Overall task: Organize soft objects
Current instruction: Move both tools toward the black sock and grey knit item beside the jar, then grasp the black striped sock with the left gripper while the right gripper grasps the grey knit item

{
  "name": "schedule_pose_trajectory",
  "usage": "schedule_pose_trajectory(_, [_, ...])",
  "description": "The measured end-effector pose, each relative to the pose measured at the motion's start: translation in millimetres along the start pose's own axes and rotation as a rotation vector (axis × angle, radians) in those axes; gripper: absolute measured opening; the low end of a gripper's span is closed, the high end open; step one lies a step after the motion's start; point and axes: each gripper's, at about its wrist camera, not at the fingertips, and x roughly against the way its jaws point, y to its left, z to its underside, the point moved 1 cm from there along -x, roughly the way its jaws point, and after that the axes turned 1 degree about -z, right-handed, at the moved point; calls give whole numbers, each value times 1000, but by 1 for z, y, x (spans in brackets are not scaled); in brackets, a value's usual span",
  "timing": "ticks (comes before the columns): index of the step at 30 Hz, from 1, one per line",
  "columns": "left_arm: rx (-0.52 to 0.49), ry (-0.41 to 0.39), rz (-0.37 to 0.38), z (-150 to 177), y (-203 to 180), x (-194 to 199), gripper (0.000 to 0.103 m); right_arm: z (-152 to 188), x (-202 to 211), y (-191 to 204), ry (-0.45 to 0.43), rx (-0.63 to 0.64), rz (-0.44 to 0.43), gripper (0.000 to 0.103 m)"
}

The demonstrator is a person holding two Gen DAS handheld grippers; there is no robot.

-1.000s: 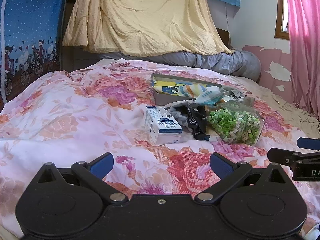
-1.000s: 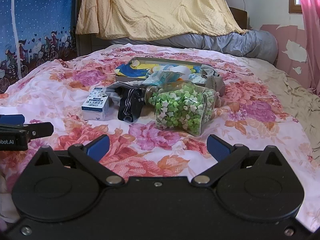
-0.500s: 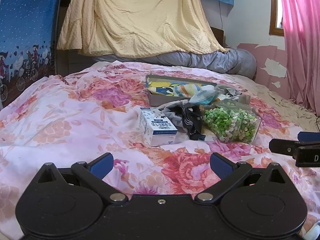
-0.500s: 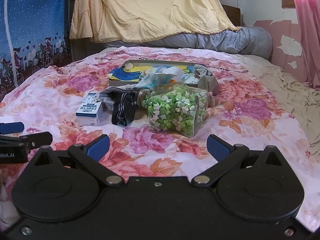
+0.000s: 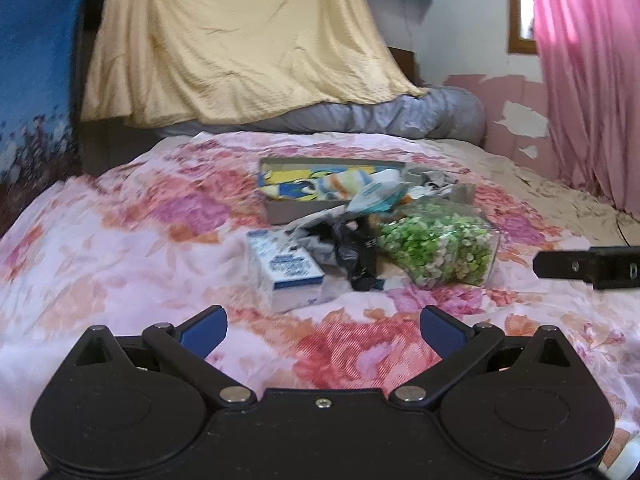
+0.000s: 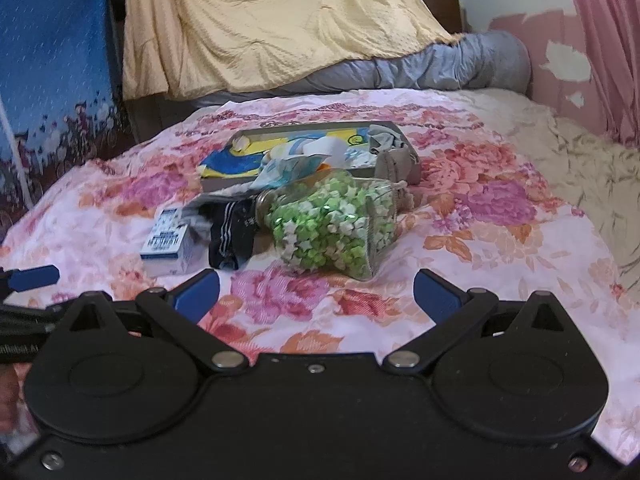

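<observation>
Socks (image 6: 234,236) lie heaped beside jar (image 6: 328,228) and carton (image 6: 170,242). Approach step, I judge: left gripper (image 5: 322,326) and right gripper (image 6: 316,290) spread wide, empty. Next: reach socks.

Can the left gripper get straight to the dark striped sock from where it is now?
Probably yes. The left gripper is open and empty over bare bedspread. The dark sock lies ahead, uncovered, but wedged between the small carton and the star-filled jar, so come in from above.
</observation>
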Motion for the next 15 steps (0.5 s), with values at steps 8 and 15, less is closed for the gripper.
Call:
schedule_pose_trajectory(8, [-113,14,95,-29,-17,-21,102,-27,-17,-36,157,-43,-118,103])
schedule_pose_trajectory(15, [-175,86,158,-55,-25,-74,102,-41,-50,-34,196,116,-151,103])
